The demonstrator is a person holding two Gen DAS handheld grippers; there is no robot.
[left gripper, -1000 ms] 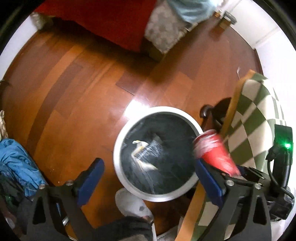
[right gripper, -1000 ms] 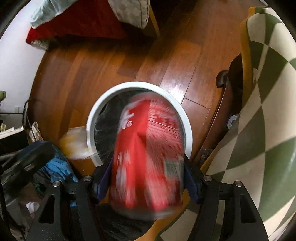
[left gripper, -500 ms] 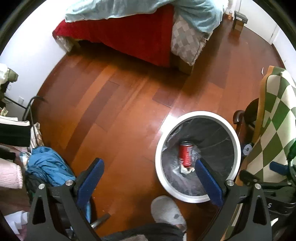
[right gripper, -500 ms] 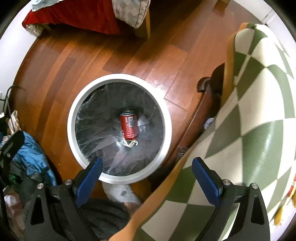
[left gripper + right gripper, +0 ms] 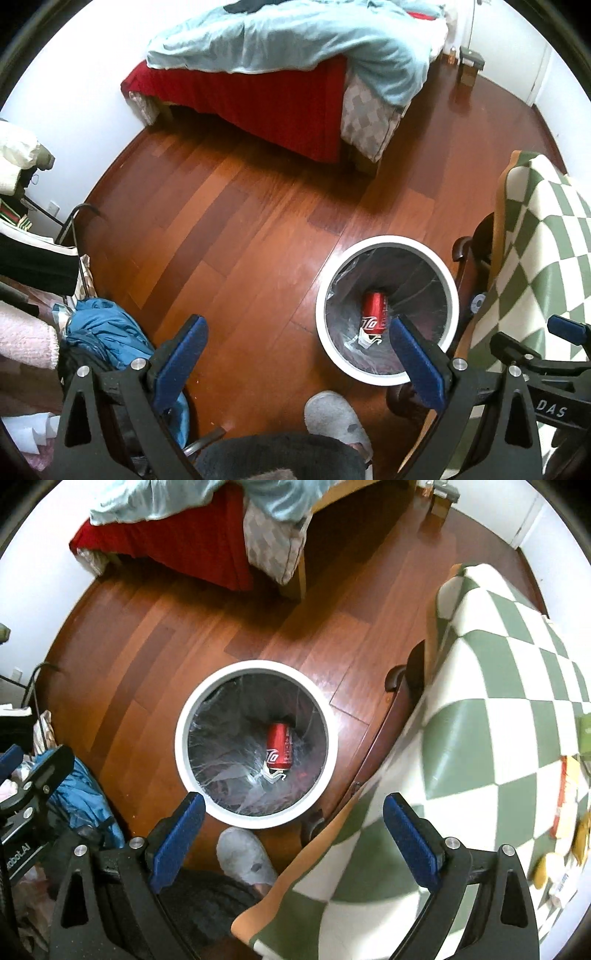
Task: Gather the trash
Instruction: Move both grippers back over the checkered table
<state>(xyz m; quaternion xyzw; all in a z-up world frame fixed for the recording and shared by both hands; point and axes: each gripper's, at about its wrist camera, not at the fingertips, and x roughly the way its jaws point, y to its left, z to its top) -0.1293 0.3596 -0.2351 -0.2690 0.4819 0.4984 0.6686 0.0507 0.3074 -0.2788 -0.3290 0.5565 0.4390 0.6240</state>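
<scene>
A red soda can [image 5: 375, 312] lies on its side at the bottom of a white-rimmed bin [image 5: 384, 243] lined with a dark bag, on the wood floor; it also shows in the right wrist view [image 5: 279, 746], inside the bin [image 5: 255, 668]. A crumpled white scrap [image 5: 272, 774] lies beside the can. My left gripper [image 5: 299, 350] is open and empty, high above the floor left of the bin. My right gripper [image 5: 293, 834] is open and empty, above the bin's near edge and the table's corner.
A table with a green-and-white checked cloth [image 5: 480, 709] stands right of the bin, with wrappers [image 5: 565, 812] on it. A bed [image 5: 288, 55] with red and pale blue covers is at the back. Blue clothes [image 5: 99, 332] pile at the left. A grey slipper [image 5: 336, 421] is below.
The right gripper opened and let the red can go; the can now lies in the bin. Both grippers have risen and pulled back from the bin.
</scene>
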